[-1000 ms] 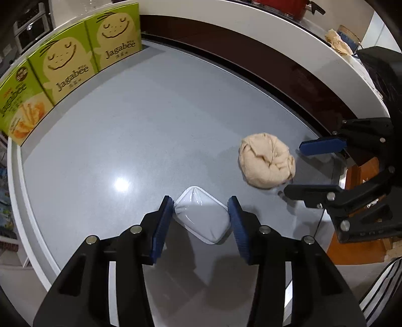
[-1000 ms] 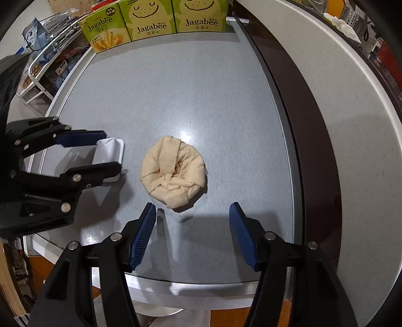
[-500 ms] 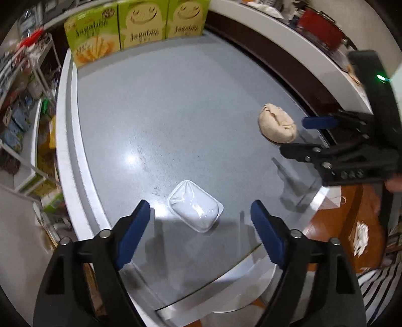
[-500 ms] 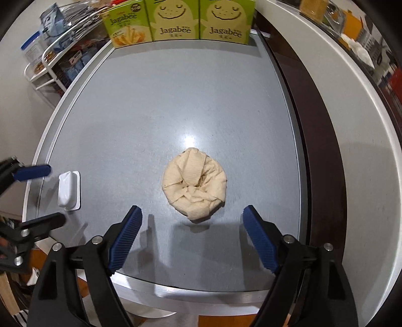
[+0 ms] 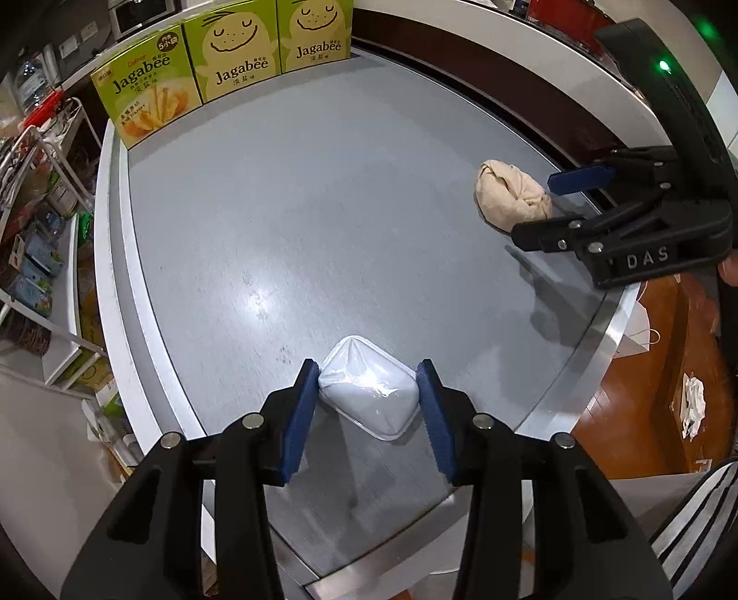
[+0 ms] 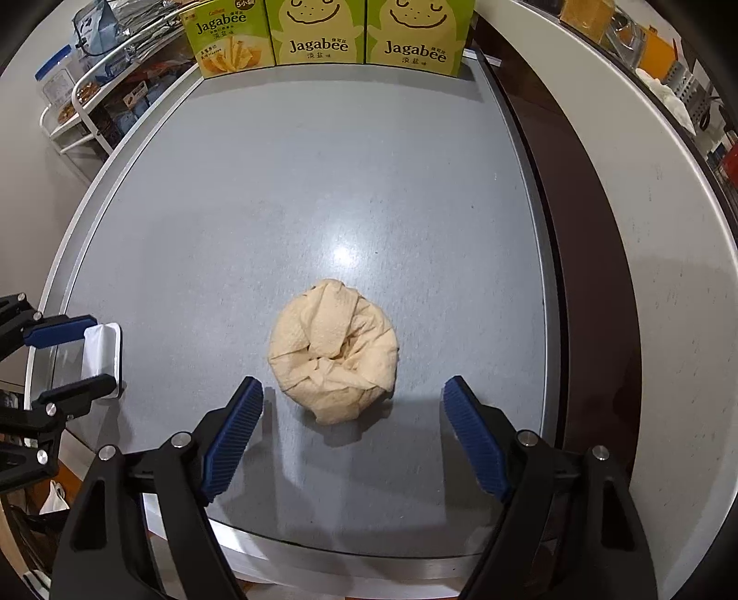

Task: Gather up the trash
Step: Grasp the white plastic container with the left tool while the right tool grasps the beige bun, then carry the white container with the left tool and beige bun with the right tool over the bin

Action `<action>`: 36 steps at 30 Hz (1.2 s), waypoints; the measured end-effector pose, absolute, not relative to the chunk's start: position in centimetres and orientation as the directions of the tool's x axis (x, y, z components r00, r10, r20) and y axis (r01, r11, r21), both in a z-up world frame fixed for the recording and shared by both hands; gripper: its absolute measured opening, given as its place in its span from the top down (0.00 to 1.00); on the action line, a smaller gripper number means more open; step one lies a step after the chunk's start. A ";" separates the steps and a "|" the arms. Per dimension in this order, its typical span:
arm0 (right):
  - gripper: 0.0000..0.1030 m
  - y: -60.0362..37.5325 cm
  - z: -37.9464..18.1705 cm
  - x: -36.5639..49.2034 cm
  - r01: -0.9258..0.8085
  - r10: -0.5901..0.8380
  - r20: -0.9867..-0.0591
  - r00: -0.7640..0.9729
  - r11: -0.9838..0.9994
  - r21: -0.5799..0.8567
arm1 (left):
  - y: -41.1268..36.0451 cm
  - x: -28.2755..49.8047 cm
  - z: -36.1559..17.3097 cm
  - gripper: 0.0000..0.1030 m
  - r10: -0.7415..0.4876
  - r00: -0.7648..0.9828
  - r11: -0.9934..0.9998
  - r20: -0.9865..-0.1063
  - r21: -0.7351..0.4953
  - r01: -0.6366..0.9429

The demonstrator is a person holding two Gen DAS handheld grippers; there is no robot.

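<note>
We find two pieces of trash on a grey tabletop (image 5: 323, 221).

The first is a small white sealed plastic packet (image 5: 369, 397), lying close to the table's near edge on the left side. The left gripper (image 5: 366, 385) points steeply down at it. Its blue pads (image 5: 302, 406) stand narrow, one on each flank of the packet and touching it, and the jaws are closing on it. From the right wrist view we confirm the same: the packet (image 6: 102, 353) sits between the two left fingers, flat on the table surface.

The second is a crumpled beige paper towel (image 6: 333, 351), bunched into a rough ball, resting on the table towards the right side, well apart from the packet. The right gripper (image 6: 354, 399) hangs over its near edge with the blue pads spread wide, clear of the paper on both sides. Its jaws are narrowing slightly, with the near part of the wad between the fingertips and untouched.

Three green Jagabee boxes (image 6: 318, 32) stand upright in a row along the far edge of the table. A white wire shelf rack (image 5: 46, 194) with packaged goods stands beside the table on the left. On the wooden floor to the right we note a crumpled white scrap (image 5: 694, 404).
</note>
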State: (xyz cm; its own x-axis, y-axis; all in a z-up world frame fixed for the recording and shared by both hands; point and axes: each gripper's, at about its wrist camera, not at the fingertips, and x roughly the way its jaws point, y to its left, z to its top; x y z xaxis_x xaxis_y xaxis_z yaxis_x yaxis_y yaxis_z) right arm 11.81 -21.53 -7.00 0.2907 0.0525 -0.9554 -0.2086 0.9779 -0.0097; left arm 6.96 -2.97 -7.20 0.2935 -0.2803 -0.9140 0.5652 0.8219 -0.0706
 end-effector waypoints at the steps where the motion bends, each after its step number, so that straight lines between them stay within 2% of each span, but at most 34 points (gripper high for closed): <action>1: 0.23 -21.6 -7.0 11.9 -0.211 0.054 -0.956 0.289 0.978 -0.008 | -3.0 7.0 -7.2 0.56 -0.280 0.298 0.826 -0.913 -0.071 0.560; 2: 0.23 -21.5 -7.1 11.9 -0.213 0.054 -0.956 0.287 0.977 -0.009 | -3.0 6.8 -7.2 0.56 -0.279 0.299 0.829 -0.913 -0.072 0.555; 7: 0.57 -21.3 -7.1 11.9 -0.229 0.063 -0.955 0.291 0.974 -0.005 | -3.0 6.5 -6.2 0.56 -0.293 0.317 0.843 -0.902 -0.087 0.530; 23: 0.58 -22.0 -3.6 10.2 -0.251 0.125 -0.926 0.357 0.967 0.033 | -2.1 5.9 -3.5 0.56 -0.309 0.400 0.886 -0.863 -0.109 0.450; 36: 0.58 -21.3 1.2 4.9 -0.378 0.240 -0.896 0.374 0.922 0.089 | -1.3 2.3 0.1 0.56 -0.315 0.467 0.900 -0.826 -0.104 0.424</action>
